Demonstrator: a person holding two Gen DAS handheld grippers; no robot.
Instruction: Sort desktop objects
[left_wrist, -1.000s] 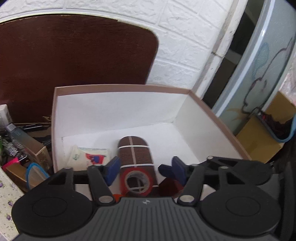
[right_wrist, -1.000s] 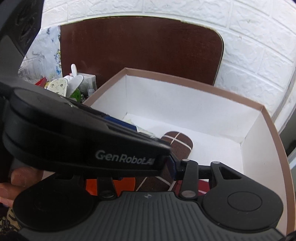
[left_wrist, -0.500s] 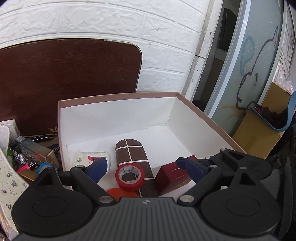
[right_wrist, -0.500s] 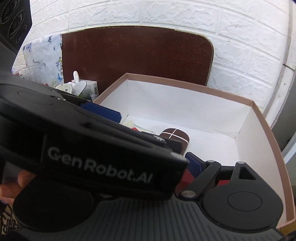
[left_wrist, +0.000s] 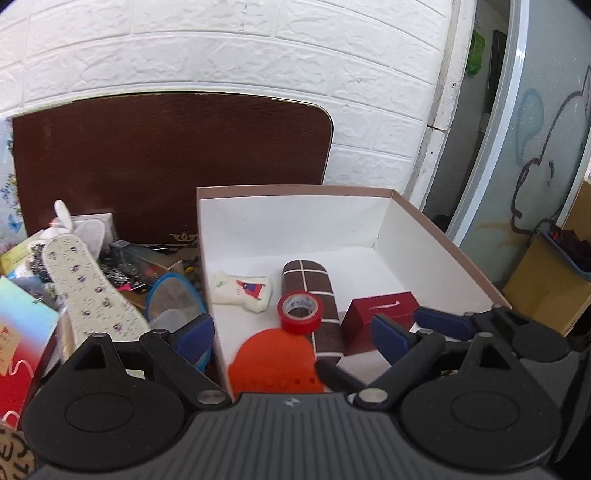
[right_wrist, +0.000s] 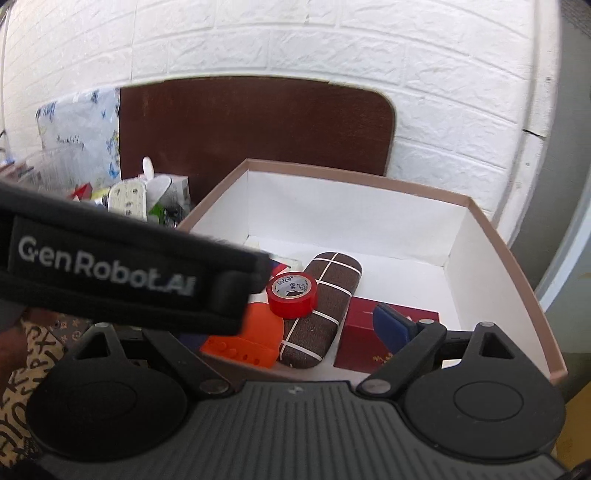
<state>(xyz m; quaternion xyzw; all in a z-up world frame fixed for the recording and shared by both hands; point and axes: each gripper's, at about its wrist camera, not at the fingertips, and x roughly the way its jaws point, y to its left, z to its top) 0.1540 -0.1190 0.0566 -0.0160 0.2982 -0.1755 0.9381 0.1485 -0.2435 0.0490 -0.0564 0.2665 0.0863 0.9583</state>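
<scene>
Desktop clutter (left_wrist: 92, 280) waits left of the white box (left_wrist: 295, 225), where the red tape (left_wrist: 300, 312) sits on the brown case (left_wrist: 314, 291). My left gripper (left_wrist: 291, 332) gapes empty; my right gripper (right_wrist: 295, 325) is opening, empty too. I'd swing left clear of the box wall, picking one loose item

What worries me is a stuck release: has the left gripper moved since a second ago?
Yes. The left gripper has backed leftward from the box: its left finger now sits outside the box wall, the red tape lying free.
</scene>
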